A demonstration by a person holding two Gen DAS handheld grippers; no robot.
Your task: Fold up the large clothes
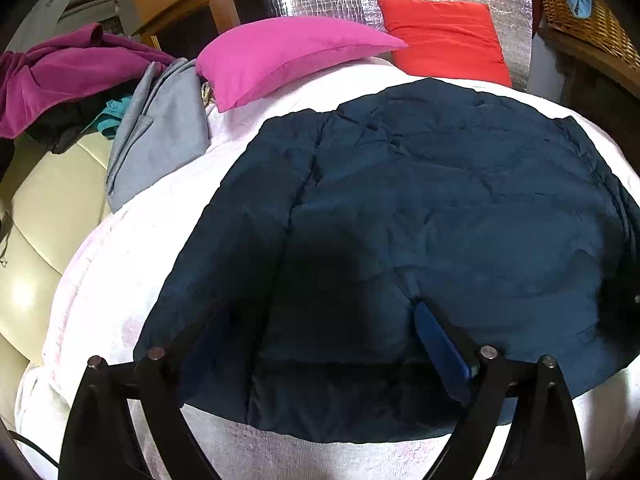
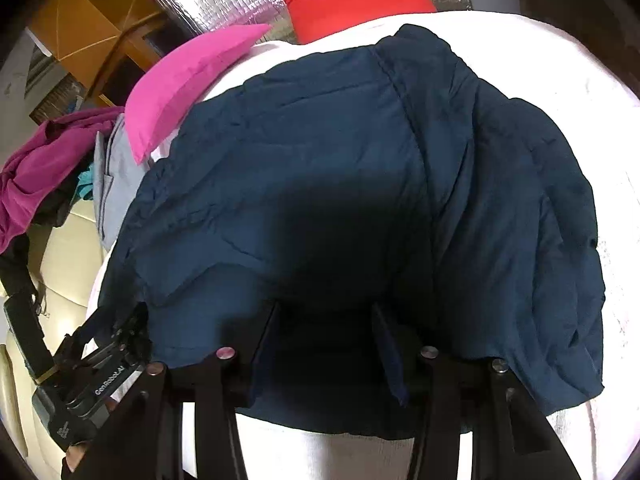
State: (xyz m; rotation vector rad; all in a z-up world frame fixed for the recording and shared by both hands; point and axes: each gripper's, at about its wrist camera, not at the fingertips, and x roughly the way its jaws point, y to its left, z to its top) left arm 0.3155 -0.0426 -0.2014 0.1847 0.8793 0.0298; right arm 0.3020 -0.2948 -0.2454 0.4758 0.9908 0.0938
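A large dark navy padded jacket [image 1: 440, 200] lies spread flat on a white blanket [image 1: 120, 280]. My left gripper [image 1: 328, 332] hovers over the jacket's near hem with its jaws wide apart; the blue pad of one finger [image 1: 440, 344] rests just above the cloth, and the other finger is lost in shadow. In the right wrist view the same jacket [image 2: 320, 140] fills the middle. My right gripper [image 2: 326, 348] stands open over the near hem, its fingers either side of a dark, shadowed patch of fabric. The left gripper's body [image 2: 92, 380] shows at the jacket's left edge.
A pink pillow [image 1: 280, 56] and a red pillow [image 1: 444, 36] lie at the far side. A grey garment [image 1: 156, 140] and a magenta garment [image 1: 60, 76] are heaped at the left on a cream sofa [image 1: 48, 208]. A wicker basket [image 1: 580, 12] stands at the far right.
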